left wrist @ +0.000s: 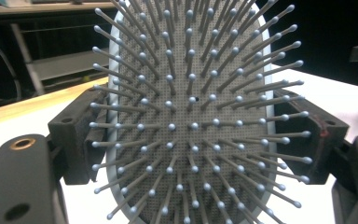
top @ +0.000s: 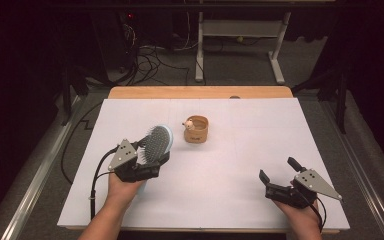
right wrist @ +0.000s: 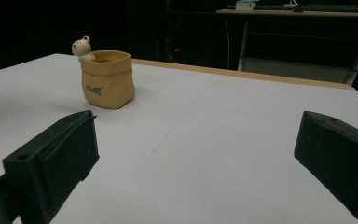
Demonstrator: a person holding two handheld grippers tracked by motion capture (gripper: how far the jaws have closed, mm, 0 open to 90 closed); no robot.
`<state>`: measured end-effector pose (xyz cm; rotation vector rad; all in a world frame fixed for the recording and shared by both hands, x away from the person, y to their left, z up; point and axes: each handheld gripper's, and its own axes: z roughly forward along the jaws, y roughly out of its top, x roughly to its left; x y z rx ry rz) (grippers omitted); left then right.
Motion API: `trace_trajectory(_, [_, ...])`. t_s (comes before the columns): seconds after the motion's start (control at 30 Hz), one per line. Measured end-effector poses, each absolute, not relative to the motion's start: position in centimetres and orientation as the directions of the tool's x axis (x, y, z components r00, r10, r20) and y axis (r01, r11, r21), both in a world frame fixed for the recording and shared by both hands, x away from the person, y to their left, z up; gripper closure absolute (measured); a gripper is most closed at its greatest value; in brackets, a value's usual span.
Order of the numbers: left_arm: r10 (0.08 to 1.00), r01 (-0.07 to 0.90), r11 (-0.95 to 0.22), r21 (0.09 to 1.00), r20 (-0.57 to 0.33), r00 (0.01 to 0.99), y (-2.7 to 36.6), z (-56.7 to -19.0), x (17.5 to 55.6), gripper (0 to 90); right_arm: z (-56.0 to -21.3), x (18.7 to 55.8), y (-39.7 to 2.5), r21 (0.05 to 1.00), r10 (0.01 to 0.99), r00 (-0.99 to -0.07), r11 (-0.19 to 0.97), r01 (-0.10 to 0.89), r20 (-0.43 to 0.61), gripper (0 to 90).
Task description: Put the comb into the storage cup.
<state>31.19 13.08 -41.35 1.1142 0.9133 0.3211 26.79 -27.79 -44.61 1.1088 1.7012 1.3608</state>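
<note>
Hairbrush (top: 156, 142) already up off the white surface (top: 220, 170) at centre left, clamped by its rim in the left tongs (top: 150, 162); right tongs (top: 280, 177) apart and idle lower right, so placing by the tan pot (top: 196, 129) probably remains.

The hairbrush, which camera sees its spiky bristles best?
The left gripper view: the hairbrush is close up there, bristles facing the camera, held between the black jaws. The high view shows it small, lifted off the table in the left gripper.
</note>
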Motion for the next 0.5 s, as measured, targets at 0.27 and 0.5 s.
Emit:
trace_trajectory(0.27, [0.642, 0.207, 0.435, 0.877, -0.462, 0.612, 12.88, -41.44, 31.06, 20.9, -44.66, 26.81, -27.62, 0.975, 0.912, -0.41, 0.092, 0.203, -0.001, 0.1])
trace_trajectory(0.5, [0.645, 0.199, 0.426, 0.883, -0.451, 0.617, 12.59, -41.19, 31.03, 20.9, -44.36, 27.0, -27.08, 0.973, 0.907, -0.421, 0.095, 0.212, 0.003, 0.1])
